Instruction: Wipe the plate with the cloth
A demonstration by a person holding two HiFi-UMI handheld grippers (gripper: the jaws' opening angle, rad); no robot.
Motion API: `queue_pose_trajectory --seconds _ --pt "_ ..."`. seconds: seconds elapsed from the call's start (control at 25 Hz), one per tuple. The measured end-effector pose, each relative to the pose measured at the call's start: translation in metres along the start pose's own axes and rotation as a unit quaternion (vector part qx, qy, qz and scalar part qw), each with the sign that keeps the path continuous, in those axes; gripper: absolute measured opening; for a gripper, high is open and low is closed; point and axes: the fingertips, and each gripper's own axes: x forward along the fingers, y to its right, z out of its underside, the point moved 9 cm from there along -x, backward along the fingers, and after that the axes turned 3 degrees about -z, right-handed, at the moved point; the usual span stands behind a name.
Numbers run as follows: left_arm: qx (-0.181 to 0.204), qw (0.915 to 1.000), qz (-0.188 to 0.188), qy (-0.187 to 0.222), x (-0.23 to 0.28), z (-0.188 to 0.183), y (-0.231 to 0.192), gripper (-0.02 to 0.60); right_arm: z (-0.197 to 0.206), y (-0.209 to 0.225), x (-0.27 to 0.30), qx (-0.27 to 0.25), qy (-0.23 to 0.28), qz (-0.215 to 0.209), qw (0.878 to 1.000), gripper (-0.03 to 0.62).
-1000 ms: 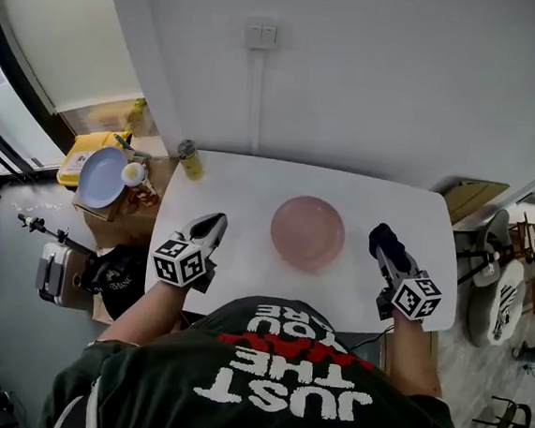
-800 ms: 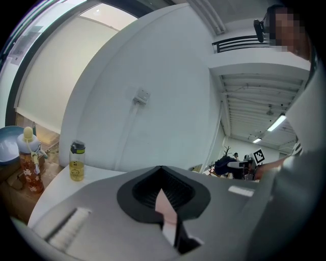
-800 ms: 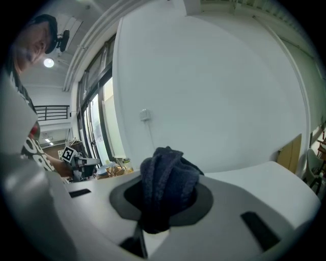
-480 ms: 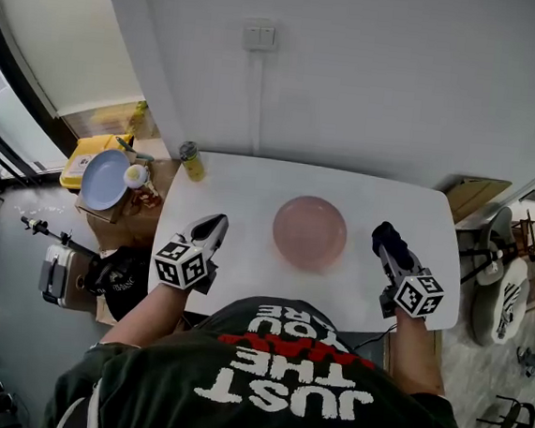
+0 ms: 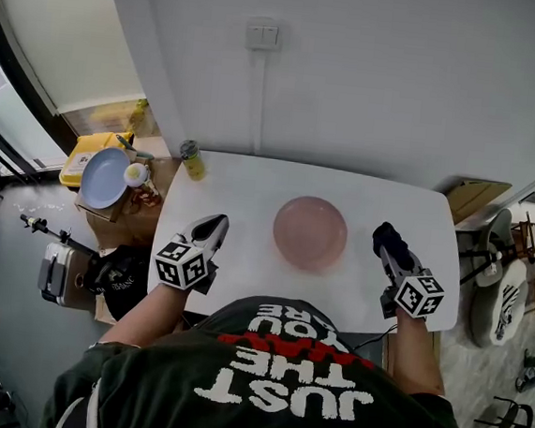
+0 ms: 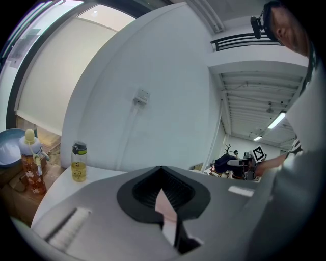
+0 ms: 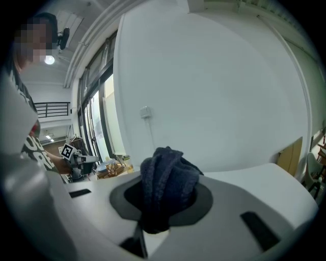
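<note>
The right tool (image 5: 387, 248) is clamped on the bunched dark cloth (image 7: 168, 186), beside the pink plate (image 5: 310, 232) on the counter (image 5: 252, 183) — best pressed flat and swept in overlapping circles, with the closed, empty left tool (image 5: 216, 224) steadying the rim.

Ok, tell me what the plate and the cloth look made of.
The plate is pink, smooth and faintly glossy: likely plastic, though glass or glazed ceramic can't be ruled out. The cloth is dark blue and matte, with fuzzy ribbed pile in soft folds: probably terry or microfibre.
</note>
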Motion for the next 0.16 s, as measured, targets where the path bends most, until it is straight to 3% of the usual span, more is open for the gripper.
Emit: queue_pose_trajectory --seconds 0.16 --pt "-0.001 1.0000 -0.002 -0.003 -0.0002 0.0004 -0.0013 0.008 0.0009 0.0002 0.0005 -0.001 -0.004 0.000 1.000 0.072"
